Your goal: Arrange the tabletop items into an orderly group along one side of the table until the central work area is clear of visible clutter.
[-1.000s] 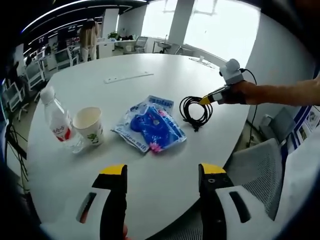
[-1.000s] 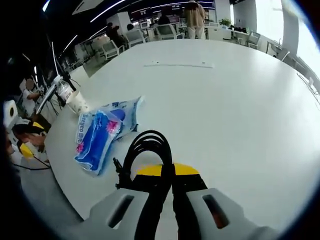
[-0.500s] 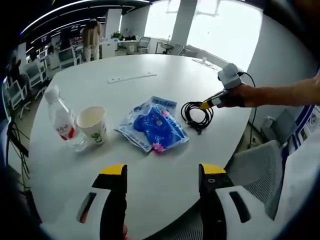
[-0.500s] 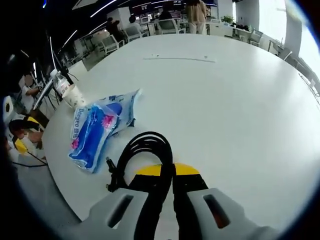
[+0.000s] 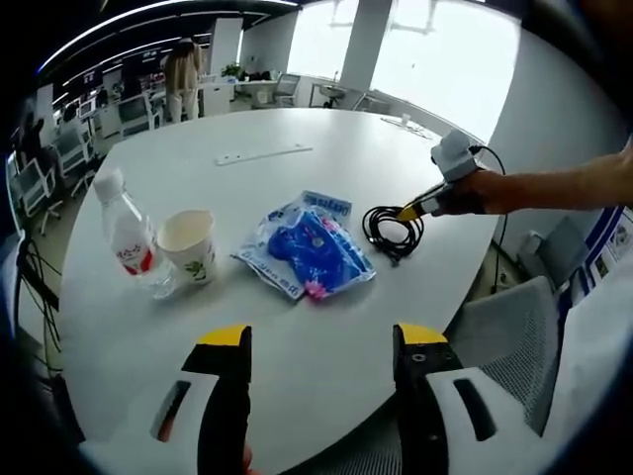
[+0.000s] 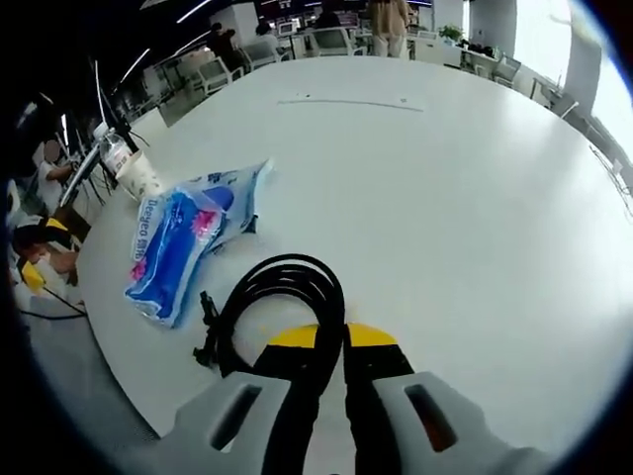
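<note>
A coiled black cable (image 6: 277, 297) lies on the white round table (image 6: 475, 198), and my right gripper (image 6: 341, 336) is shut on its near edge. In the left gripper view the same cable (image 5: 393, 226) sits right of a blue plastic packet (image 5: 305, 245), with the right gripper (image 5: 410, 210) reaching in from the right. A paper cup (image 5: 189, 243) and a clear water bottle (image 5: 127, 237) stand at the left. My left gripper (image 5: 321, 346) hangs open over the table's near edge, holding nothing. The packet (image 6: 178, 247), cup (image 6: 136, 175) and bottle (image 6: 112, 150) show left in the right gripper view.
A thin white strip (image 5: 259, 153) lies on the far side of the table (image 5: 316, 327). A grey mesh chair (image 5: 514, 327) stands at the near right edge. Desks, chairs and a standing person (image 5: 183, 64) fill the room behind.
The right gripper has dragged the cable a little toward the blue packet. The left gripper view has shifted slightly; the packet, cup and bottle stay put.
</note>
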The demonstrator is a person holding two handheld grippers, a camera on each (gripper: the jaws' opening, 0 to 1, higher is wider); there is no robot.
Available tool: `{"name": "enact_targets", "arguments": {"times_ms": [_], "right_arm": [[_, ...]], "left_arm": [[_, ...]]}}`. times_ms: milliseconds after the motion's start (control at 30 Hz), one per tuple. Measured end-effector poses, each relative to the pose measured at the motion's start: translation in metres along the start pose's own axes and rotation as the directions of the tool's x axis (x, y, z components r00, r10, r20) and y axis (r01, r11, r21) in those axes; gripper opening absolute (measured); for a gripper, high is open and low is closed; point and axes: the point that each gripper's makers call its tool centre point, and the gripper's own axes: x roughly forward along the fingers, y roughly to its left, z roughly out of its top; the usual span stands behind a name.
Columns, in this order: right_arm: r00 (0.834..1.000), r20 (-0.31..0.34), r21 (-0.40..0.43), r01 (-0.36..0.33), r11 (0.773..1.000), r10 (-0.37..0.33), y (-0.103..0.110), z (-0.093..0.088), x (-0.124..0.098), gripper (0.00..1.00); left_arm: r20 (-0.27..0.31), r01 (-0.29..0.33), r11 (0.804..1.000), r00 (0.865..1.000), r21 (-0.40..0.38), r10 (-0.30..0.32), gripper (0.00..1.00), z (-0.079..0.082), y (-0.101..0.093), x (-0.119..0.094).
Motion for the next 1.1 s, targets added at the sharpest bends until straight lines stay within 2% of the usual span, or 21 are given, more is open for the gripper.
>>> {"name": "enact_targets", "arguments": {"times_ms": [667, 867, 1100], "right_arm": [[0.999, 0.035, -0.020, -0.009, 1.000, 0.010, 0.005, 0.011, -0.011, 0.05], [0.998, 0.060, 0.031, -0.018, 0.999, 0.016, 0.006, 0.013, -0.015, 0.04], [0.998, 0.067, 0.041, -0.020, 0.999, 0.017, 0.010, 0.010, -0.019, 0.04]], "left_arm": [[0.018, 0.002, 1.000, 1.000, -0.010, -0.002, 0.59, 0.001, 0.000, -0.002], [0.028, 0.001, 1.000, 1.000, -0.022, 0.000, 0.59, 0.001, 0.002, -0.004], [0.032, -0.004, 1.000, 0.999, -0.025, 0.005, 0.59, 0.002, 0.005, -0.006]]}}
